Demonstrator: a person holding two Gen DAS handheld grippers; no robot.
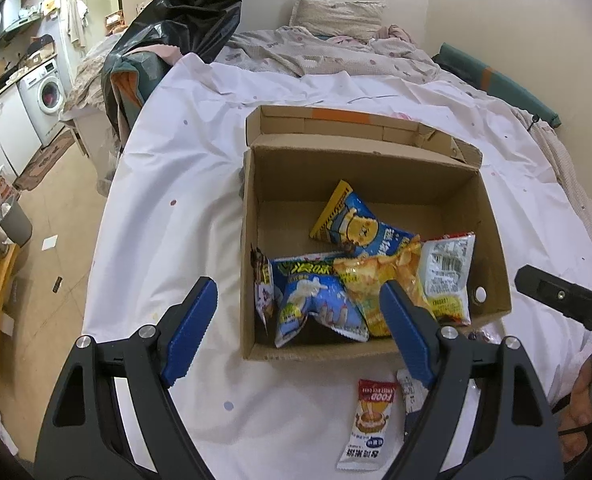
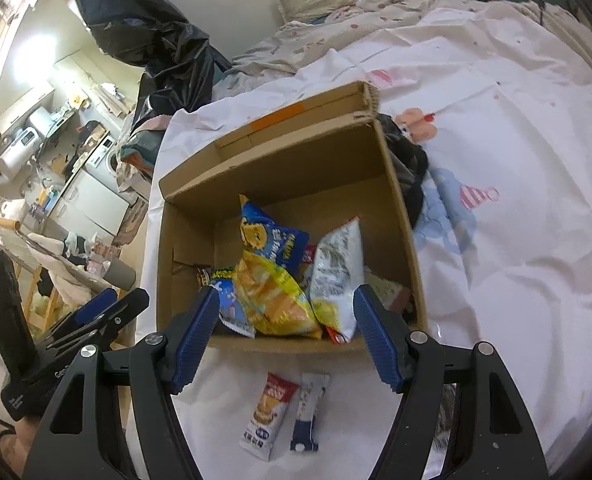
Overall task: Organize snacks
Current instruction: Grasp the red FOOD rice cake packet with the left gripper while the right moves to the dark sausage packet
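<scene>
The left claw [image 1: 300, 324] hung released above the near left corner of the cardboard box [image 1: 252, 240], tilted steeply downward, its two blue pads [image 1: 190, 328] wide apart with nothing between them. The right claw [image 2: 286, 336] was released too, pitched down over the near wall of the same box [image 2: 396, 208], pads spread and gripping nothing. Each claw showed at the edge of the other's view: the right one as a black shape at the right border of the left wrist view, with part of a hand below it, and the left one at the lower left of the right wrist view. The box stood open on the bed's white sheet [image 1: 176, 160], its lid folded back at the far side. Inside lay at least five snack packets: a blue and yellow bag [image 1: 356, 224] toward the middle, a blue and white bag [image 1: 316, 304], a yellow chip bag [image 1: 372, 280], a white bag with a yellow bottom [image 1: 450, 272], and a small dark packet [image 1: 263, 288] against the left wall; the right wrist view hinted at more beneath, too hidden to count. Outside the box, on the sheet just before its near wall, lay two more: a red and white packet [image 2: 270, 416] and a slim white and blue stick packet [image 2: 308, 412] beside it. Beyond the box lay one pillow [image 1: 336, 16] and a rumpled quilt [image 1: 336, 56], and a black plastic bag [image 1: 184, 12] hung at the left.
</scene>
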